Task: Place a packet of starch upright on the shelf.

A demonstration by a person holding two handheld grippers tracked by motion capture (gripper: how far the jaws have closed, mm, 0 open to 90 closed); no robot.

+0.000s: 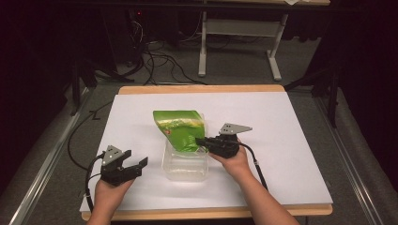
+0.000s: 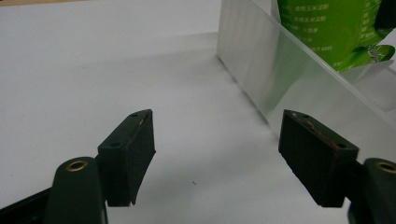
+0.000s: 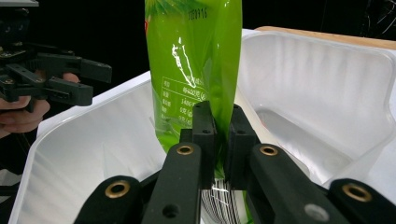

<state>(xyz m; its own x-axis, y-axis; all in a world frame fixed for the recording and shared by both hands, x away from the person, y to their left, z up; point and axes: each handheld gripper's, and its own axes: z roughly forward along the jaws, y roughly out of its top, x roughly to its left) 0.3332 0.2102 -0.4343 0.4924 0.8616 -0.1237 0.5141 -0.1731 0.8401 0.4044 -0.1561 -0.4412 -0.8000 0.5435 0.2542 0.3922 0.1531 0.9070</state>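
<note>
Partly hidden behind its own jaws, the right gripper (image 3: pixel 217 140) is clamped on the lower edge of a green pouch (image 1: pixel 180 129), held over a clear plastic tub (image 1: pixel 185 166) on the bench (image 1: pixel 281 140). Left gripper (image 1: pixel 133 164) hovers beside the tub, jaws apart. Pouch print is too small to read.

Both grippers are black. The left gripper (image 1: pixel 139 165) carries a grey three-cornered plate (image 1: pixel 112 153) on top, and a black cable (image 1: pixel 88 180) loops from it. The right gripper (image 1: pixel 199 140) bears its own grey plate (image 1: pixel 233 128) with small holes and trails a black cable (image 1: pixel 257 166). Brass-ringed screws (image 3: pixel 185 150) sit in the jaw arms; the pads (image 2: pixel 135 149) are ribbed. Both forearms are bare, without sleeves
</note>
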